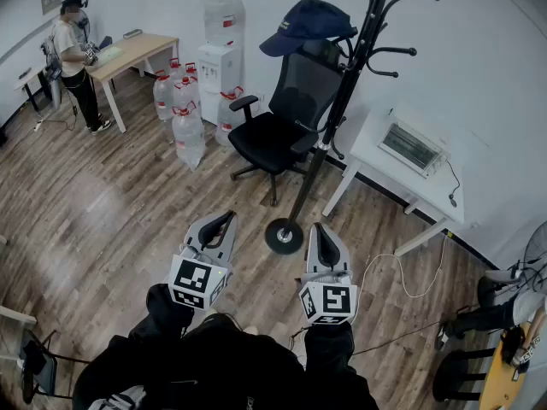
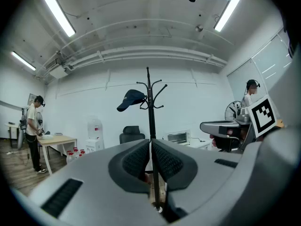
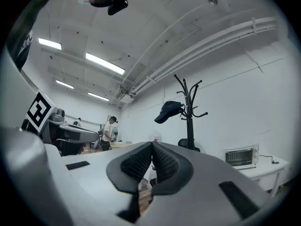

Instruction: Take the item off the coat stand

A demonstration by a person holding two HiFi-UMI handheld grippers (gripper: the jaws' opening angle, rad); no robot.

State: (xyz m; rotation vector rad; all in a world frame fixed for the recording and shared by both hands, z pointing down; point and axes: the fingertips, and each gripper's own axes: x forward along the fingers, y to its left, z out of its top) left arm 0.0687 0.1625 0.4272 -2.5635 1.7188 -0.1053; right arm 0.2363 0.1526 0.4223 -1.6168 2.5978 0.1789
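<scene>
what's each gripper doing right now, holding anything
left gripper: closed, holding nothing
right gripper: closed, holding nothing

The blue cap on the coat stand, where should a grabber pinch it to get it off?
Probably the thin, flat brim of the cap. In the head view it juts out to the left, clear of the coat stand and its hooks. Come from that side, pinch it, then lift upward.

We hold our left gripper [image 1: 224, 220] and right gripper [image 1: 325, 233] side by side, roughly level, jaws pressed together, empty.
</scene>
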